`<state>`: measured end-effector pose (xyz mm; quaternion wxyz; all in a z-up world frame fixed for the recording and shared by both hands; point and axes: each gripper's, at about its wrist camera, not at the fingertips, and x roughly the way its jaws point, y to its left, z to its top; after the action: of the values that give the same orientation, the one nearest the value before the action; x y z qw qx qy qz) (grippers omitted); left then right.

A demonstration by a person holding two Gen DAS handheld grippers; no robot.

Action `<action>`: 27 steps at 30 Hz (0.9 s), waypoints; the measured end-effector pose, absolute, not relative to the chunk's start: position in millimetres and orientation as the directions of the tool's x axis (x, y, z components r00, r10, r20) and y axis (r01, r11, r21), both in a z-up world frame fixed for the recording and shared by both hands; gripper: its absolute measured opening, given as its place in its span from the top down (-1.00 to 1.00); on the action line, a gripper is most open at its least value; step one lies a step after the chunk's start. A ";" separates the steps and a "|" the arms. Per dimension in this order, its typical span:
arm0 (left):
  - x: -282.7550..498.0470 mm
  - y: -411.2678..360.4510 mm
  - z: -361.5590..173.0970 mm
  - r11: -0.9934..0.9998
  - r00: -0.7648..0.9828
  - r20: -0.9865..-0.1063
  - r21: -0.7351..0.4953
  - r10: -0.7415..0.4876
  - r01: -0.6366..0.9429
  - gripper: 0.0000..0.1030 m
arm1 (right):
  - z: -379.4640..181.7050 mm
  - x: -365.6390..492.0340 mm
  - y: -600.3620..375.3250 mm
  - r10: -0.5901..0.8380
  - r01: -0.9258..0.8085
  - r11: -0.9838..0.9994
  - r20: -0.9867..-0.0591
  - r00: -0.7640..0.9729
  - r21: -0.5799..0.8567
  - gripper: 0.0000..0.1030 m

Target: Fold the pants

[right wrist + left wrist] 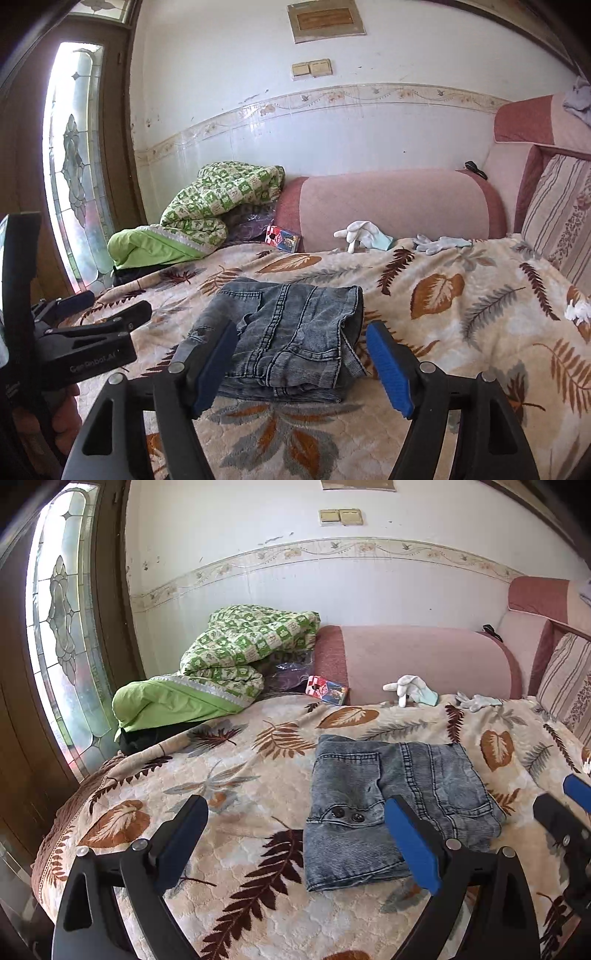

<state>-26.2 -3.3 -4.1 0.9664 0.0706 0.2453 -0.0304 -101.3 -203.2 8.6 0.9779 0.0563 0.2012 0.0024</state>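
Grey-blue denim pants (399,808) lie folded into a compact stack on the leaf-patterned blanket (229,797). My left gripper (295,812) is open and empty, hovering above the blanket just left of the pants, its right finger over their near edge. In the right wrist view the pants (291,336) lie straight ahead, and my right gripper (301,339) is open and empty, its blue pads either side of the stack's near end, above it. The right gripper shows at the far right of the left wrist view (565,801), and the left gripper at the left of the right wrist view (92,325).
A green quilt (236,657) is piled at the back left by the glass door (62,627). A pink sofa back (417,661) runs behind the bed. White gloves (410,690), a small colourful box (327,690) and a striped cushion (569,686) lie nearby.
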 end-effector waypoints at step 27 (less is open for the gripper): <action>-26.1 5.2 -2.0 0.989 0.902 -0.431 0.135 -0.003 0.068 -0.88 | -5.3 -95.1 -178.7 0.017 -0.019 1.000 -0.407 0.913 0.001 -0.47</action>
<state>-26.1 5.2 -2.0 0.9725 0.0734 0.2202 -0.0183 -95.1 -178.7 -5.3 0.9781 -0.0015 0.2078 0.0092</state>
